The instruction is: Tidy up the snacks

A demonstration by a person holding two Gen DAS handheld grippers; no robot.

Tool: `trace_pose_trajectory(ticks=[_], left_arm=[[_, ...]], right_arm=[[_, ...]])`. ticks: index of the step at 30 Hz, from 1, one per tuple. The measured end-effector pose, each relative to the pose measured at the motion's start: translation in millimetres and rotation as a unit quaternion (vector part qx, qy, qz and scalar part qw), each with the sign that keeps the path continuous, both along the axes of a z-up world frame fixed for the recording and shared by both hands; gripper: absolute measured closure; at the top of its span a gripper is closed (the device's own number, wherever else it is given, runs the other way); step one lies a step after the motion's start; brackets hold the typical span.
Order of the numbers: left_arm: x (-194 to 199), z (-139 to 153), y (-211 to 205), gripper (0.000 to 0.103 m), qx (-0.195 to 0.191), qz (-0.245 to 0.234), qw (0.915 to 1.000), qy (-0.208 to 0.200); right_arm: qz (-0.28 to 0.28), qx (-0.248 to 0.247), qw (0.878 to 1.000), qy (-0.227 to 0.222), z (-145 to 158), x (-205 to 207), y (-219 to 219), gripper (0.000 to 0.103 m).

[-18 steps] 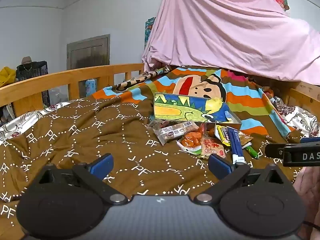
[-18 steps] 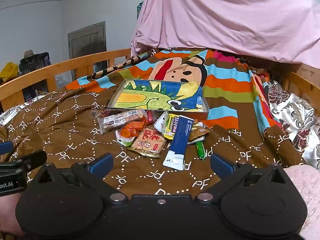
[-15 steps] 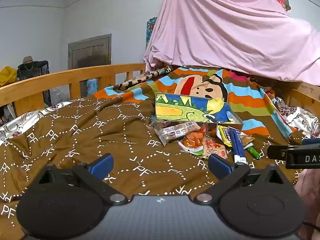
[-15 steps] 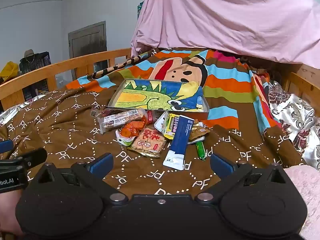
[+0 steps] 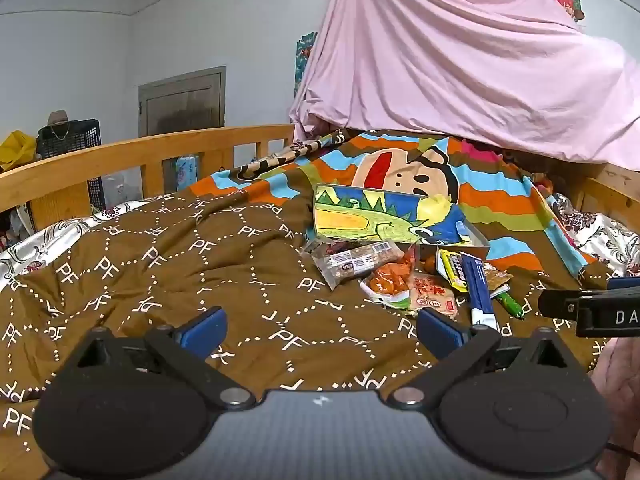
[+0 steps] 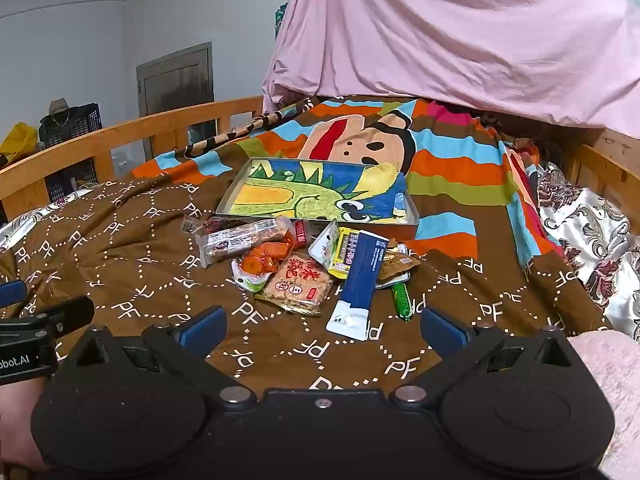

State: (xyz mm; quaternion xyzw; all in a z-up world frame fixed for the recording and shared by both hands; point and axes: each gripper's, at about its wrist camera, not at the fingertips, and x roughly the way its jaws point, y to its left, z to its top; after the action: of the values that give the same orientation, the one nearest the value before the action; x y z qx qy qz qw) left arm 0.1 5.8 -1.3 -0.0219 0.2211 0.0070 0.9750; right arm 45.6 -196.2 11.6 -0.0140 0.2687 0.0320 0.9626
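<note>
Both tongs stand spread wide and hold nothing, low over the brown quilt (image 6: 120,256) of a wooden-railed bed. The left tongs (image 5: 322,326) and the right tongs (image 6: 323,326) hang side by side, each showing at the edge of the other's view.

The snack pile lies ahead of both, on the quilt just in front of a shallow metal tray (image 6: 412,210) lined with a dinosaur drawing. From the right tongs the pile sits almost straight ahead; from the left tongs it lies ahead and off to the right. So the right hand looks the nearer and better lined up.

Closest is a long blue sachet (image 6: 358,280), its long axis running away from the tongs, tilted slightly, white end nearest. To its left lies a square rice-cracker pack (image 6: 300,284), then an orange snack bag (image 6: 262,262) and a long clear-wrapped bar (image 6: 244,238) lying crosswise. A green sausage stick (image 6: 401,298) pokes out on the right.

The sachet overlaps a yellow packet (image 6: 340,252) and a brown pouch (image 6: 398,266), so their outlines are partly hidden. Package print is too small to read. The tray's near wall is masked by the pile.
</note>
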Motion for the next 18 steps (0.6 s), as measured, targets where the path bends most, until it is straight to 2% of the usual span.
trace_pose_trajectory(ticks=[18], left_arm=[[0.0, 0.9, -1.4, 0.0, 0.001, 0.001, 1.0, 0.001]], right_arm=[[0.0, 0.0, 1.0, 0.001, -0.1, 0.1, 0.2, 0.0]])
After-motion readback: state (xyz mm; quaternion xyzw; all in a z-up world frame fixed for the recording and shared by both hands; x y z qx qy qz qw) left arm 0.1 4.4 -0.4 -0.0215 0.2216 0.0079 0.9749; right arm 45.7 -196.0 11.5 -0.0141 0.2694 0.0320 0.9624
